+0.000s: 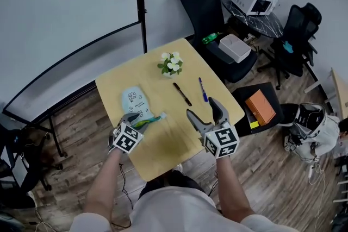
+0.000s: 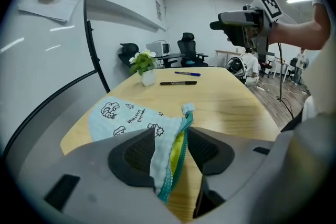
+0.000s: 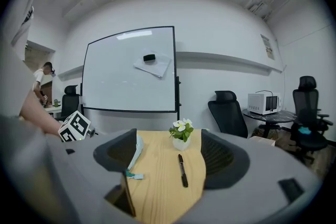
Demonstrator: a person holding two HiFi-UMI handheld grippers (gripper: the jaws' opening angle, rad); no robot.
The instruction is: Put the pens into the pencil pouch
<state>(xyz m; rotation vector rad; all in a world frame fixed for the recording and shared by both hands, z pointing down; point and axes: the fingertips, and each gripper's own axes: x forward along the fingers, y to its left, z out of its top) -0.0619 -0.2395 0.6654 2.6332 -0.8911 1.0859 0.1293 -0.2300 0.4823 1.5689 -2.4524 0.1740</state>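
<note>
The pouch (image 2: 123,117) lies flat on the left part of the small wooden table (image 1: 163,152), its pale blue printed side up and its open end turned toward the person. The left gripper (image 1: 140,122) has come in low at that end and its jaws are clamped on the pouch's mouth: the edge with the teal zip and yellow lining stands up between the two dark pads, pinched on both sides. To my eye that hold is meant to lift and steady the opening so a pen can be slid in without the cloth sliding away.

The right gripper (image 1: 200,108) hovers above the table's right side, well clear of the top, jaws wide apart with nothing between them. It faces down the table toward the pens, which looks like a line-up for the first pick.

Neither pen has been touched. The black pen (image 1: 182,93) lies near the middle of the table, just this side of the little flower pot (image 1: 172,64), and the blue pen (image 1: 203,89) lies beside it to the right, apart from it and nearer the table's edge. Both sit well away from the pouch, so the task is only at its start: mouth held, pens waiting
</note>
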